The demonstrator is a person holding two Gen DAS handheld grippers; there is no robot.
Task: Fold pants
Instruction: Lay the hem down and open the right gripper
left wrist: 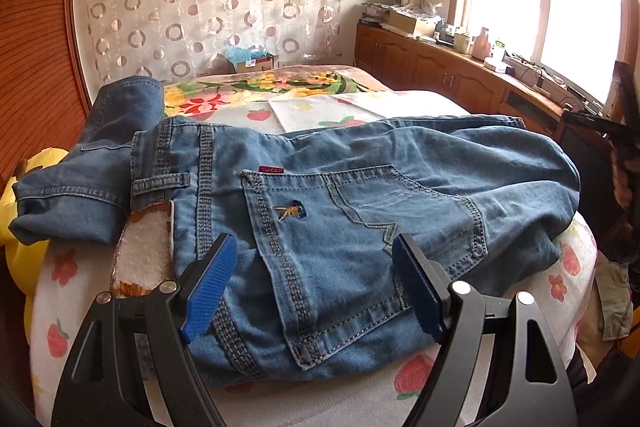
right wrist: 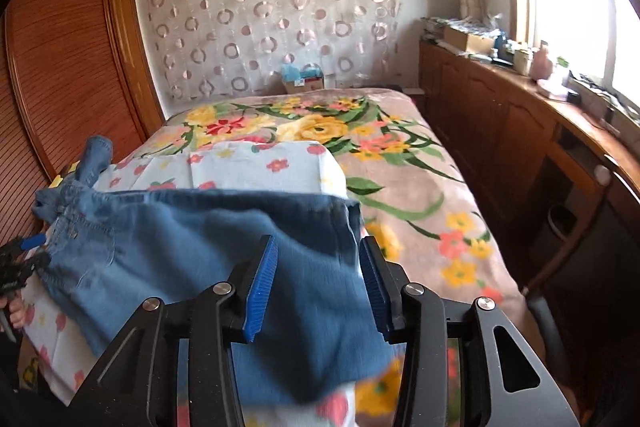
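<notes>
Blue denim pants (left wrist: 340, 195) lie across the bed, back pocket up, waistband to the left and legs running to the right. One leg end is flipped up at the far left (left wrist: 128, 99). My left gripper (left wrist: 314, 251) is open, its blue pads either side of the back pocket, just over the cloth. In the right wrist view the pants (right wrist: 200, 247) stretch leftward; my right gripper (right wrist: 318, 255) is open over the leg end. The left gripper (right wrist: 24, 259) shows at the far left edge by the waistband.
The bed has a strawberry-print sheet (left wrist: 328, 111) and a floral blanket (right wrist: 400, 163). A yellow plush toy (left wrist: 24, 247) sits at the left. A wooden wardrobe (right wrist: 68, 67) stands left; wooden cabinets (right wrist: 500, 115) with clutter run along the window at right.
</notes>
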